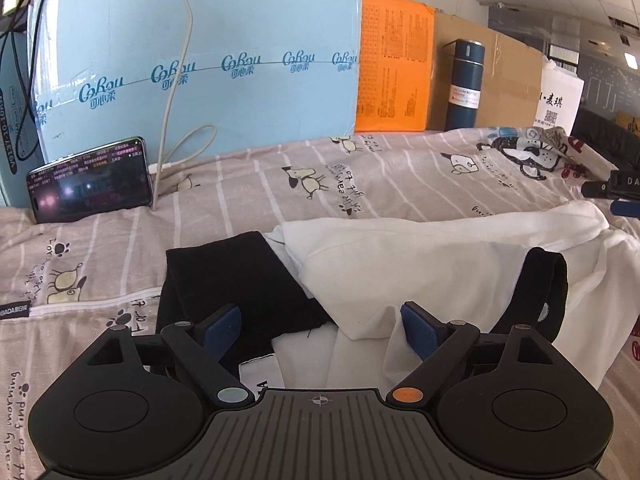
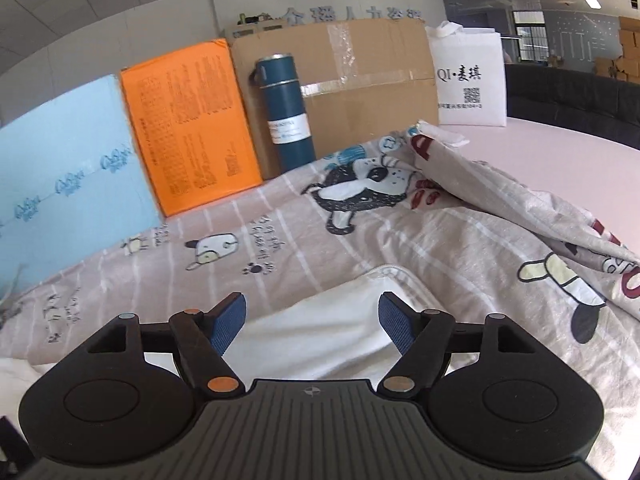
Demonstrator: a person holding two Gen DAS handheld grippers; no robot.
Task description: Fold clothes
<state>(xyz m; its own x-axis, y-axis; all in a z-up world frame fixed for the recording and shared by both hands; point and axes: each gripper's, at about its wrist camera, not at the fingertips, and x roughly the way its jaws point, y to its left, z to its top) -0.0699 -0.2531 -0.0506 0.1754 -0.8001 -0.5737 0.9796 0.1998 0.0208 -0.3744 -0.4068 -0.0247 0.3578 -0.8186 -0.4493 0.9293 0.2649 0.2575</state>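
While both my left gripper [image 1: 321,326] and right gripper [image 2: 312,322] hang wide open, gripping nothing, the white shirt [image 1: 420,264] lies partly folded on the bedsheet [image 1: 248,184]; I judge further folds remain.

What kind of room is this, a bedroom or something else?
Probably an office or storeroom staged as a bedroom: a cartoon-print bedsheet backed by a taped cardboard box, under a panelled office ceiling.
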